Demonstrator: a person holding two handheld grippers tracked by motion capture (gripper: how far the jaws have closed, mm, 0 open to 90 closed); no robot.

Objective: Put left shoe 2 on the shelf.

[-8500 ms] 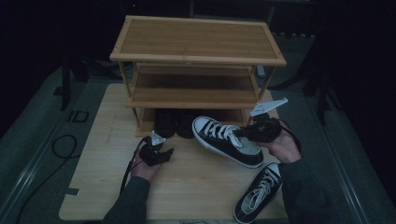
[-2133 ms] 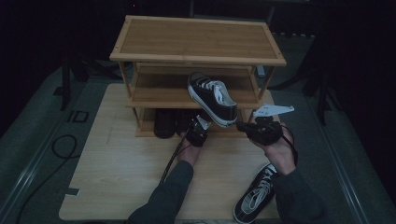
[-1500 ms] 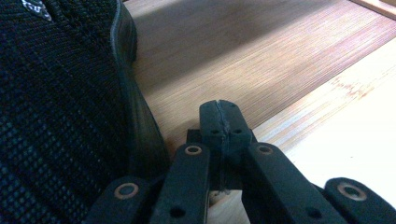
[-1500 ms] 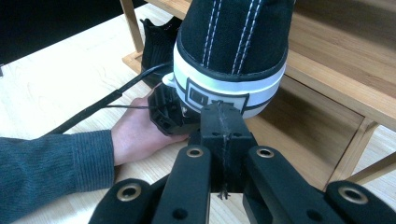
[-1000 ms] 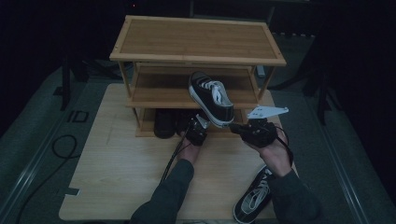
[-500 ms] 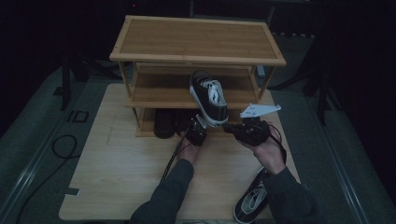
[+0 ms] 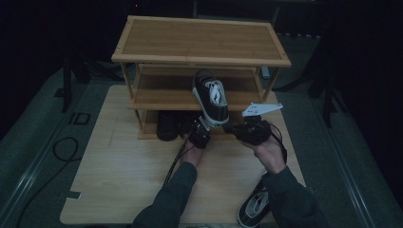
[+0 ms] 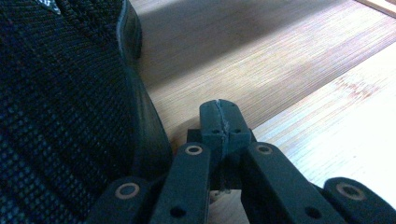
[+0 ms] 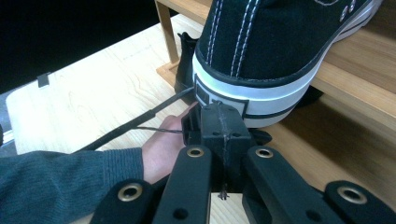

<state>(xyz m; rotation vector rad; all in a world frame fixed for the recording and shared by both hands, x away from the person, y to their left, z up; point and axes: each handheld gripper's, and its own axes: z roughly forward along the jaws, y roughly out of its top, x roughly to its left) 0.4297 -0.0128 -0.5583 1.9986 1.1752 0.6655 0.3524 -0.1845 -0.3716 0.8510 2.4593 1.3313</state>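
Grey-green knit sleeves [image 7: 166, 199], black jaws

sneaker [image 7: 212, 97] turned toe-in onto the middle shelf [image 7: 157, 97], right tool [image 7: 231, 128] seemingly nudged against its heel

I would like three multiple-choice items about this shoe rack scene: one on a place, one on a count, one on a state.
1. The black canvas sneaker with white sole rests on:
A. the wooden rack's top
B. the wooden rack's middle shelf
C. the board

2. Tiers of the wooden shoe rack:
A. two
B. three
C. five

3. The right gripper is:
A. open wide
B. shut, empty
C. clamped on a lace

Answers: 1 B, the heel overhangs the middle shelf edge; 2 B, top, middle and bottom boards show; 3 B, the jaws meet with nothing between them.
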